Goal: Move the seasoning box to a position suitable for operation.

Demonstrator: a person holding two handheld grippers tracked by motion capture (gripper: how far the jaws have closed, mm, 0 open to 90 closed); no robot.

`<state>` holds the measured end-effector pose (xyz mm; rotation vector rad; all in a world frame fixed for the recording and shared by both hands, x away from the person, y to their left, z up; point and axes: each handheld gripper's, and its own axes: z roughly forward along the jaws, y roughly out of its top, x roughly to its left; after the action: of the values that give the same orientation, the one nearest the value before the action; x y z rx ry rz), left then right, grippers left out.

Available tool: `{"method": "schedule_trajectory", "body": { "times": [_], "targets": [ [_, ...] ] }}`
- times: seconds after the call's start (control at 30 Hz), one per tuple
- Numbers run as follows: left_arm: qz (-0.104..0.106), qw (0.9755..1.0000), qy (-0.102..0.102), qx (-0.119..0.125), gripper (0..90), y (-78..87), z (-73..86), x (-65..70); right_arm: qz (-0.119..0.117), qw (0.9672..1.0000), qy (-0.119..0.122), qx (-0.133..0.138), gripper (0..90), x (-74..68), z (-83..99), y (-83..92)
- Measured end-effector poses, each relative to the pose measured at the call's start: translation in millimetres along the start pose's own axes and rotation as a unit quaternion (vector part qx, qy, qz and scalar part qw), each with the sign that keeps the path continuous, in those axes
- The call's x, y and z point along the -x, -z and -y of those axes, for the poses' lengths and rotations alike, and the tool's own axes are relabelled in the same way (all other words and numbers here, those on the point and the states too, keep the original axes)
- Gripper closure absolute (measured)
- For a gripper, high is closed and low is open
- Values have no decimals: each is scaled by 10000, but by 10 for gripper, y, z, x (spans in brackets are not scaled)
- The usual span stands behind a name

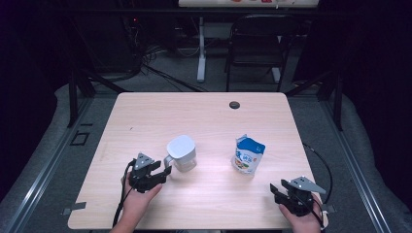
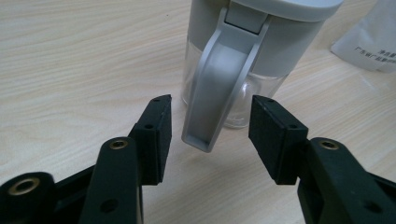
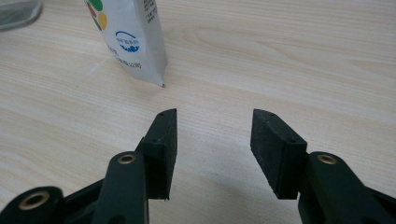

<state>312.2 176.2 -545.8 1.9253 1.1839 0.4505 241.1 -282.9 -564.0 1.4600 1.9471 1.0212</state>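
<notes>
On the wooden table [image 1: 145, 116] in the high view, a clear jug [image 1: 182, 153] with a grey lid stands left of centre, upright, its handle turned toward the left gripper [image 1: 163, 174]. That gripper sits just beside the handle at the jug's near left, jaws apart. A white and blue pouch [image 1: 248, 154] stands upright to the right of the jug, well apart from it. The right gripper [image 1: 276, 189] rests near the table's near right corner, jaws apart, nothing between them, apart from the pouch. A black chair [image 1: 260, 36] stands on the floor beyond the far edge. Along the left gripper [image 2: 210, 121] in its own view, the jug's [image 2: 261, 46] grey handle [image 2: 219, 88] hangs between the two spread pads [image 2: 275, 135]; neither pad touches it, with a gap visible on each side. The pouch's [image 2: 369, 37] edge shows at upper right. Along the right gripper [image 3: 212, 135] in its own view, the jaws stand apart over bare tabletop, and the pouch [image 3: 133, 37] stands ahead and to the left, clear of the pads.
</notes>
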Motion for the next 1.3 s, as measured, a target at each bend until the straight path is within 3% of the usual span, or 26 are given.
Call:
{"method": "schedule_trajectory", "body": {
  "times": [0.3,0.57,0.77,1.07,1.3],
  "targets": [
    [-232,9997,-63,42,589,-70,-10,-18,23,10000,-36,-5,503,4,6,-4],
    [-379,9992,84,81,622,-73,-24,-74,15,10000,-83,10,499,10,12,0],
    [-362,9991,199,95,619,-110,-46,-97,8,10000,-63,-26,496,10,11,2],
    [-354,9991,219,87,644,-151,-86,-109,28,10000,-71,-22,495,13,15,2],
    [-356,9993,110,97,667,-166,-104,-115,31,10000,-86,-21,495,15,15,6]
  ]
}}
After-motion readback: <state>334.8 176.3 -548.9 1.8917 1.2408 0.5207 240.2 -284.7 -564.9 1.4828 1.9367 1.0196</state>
